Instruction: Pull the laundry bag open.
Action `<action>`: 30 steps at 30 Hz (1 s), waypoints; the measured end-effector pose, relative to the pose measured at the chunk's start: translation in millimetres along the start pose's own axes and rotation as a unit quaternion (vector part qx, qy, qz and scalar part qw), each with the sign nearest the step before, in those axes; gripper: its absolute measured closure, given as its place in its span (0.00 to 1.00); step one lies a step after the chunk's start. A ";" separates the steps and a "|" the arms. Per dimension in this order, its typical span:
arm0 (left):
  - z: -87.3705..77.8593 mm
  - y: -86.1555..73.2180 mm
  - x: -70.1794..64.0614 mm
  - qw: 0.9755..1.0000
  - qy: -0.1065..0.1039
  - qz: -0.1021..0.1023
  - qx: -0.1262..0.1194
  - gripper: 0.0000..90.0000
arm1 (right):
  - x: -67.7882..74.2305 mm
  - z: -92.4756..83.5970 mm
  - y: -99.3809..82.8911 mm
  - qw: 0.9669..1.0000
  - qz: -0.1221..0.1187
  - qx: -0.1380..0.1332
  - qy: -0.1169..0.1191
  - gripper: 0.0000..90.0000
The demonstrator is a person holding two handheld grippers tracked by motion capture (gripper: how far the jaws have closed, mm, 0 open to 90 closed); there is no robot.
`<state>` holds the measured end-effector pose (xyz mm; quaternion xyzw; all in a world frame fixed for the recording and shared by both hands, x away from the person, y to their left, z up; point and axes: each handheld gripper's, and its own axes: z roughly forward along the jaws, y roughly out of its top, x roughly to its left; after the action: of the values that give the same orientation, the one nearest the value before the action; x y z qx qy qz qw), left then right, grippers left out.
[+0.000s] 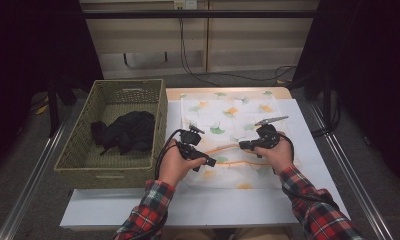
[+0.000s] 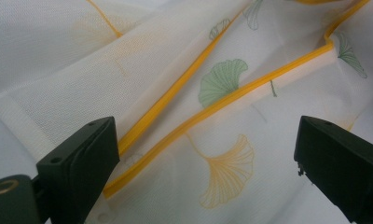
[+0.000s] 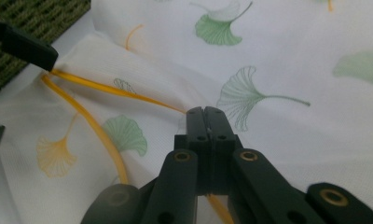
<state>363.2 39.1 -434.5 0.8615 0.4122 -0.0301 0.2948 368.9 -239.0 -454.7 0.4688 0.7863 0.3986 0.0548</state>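
Our right tongs [image 3: 205, 122] are clamped on the yellow edging [image 3: 96, 128] of the leaf-print mesh bag [image 1: 228, 131] lying on the desk [image 1: 198, 205], right of the basket [image 1: 113, 132]. Left tongs [image 2: 203, 154] stand apart over its opening; next they should probably pinch the opposite edge.

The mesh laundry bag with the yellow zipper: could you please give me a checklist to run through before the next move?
1. Right hand-held gripper shut at the yellow zipper line: ok; whether it pinches the zipper pull, cannot tell.
2. Left hand-held gripper open over the zipper edge, pressing nothing: ok.
3. Mesh laundry bag flat on the table: ok.
4. Bag opening wide enough for loading: not ok, only a narrow slit.
5. Black garment waiting in the wicker basket: ok.
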 end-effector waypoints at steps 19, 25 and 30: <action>-4.9 1.0 2.8 1.000 -0.002 -0.006 -0.011 0.05 | 2.9 -16.4 30.5 1.000 0.006 -0.017 -0.002 1.00; -5.1 0.8 2.3 1.000 -0.007 -0.005 -0.013 0.05 | 3.8 -21.2 39.9 1.000 0.005 -0.027 -0.002 1.00; -6.7 1.2 1.8 1.000 -0.004 -0.001 -0.010 0.05 | 4.4 -24.9 45.2 1.000 0.003 -0.029 -0.004 1.00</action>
<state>364.1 43.3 -429.0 0.8581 0.4119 -0.0293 0.3051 386.3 -238.9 -405.9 0.4706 0.7732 0.4193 0.0701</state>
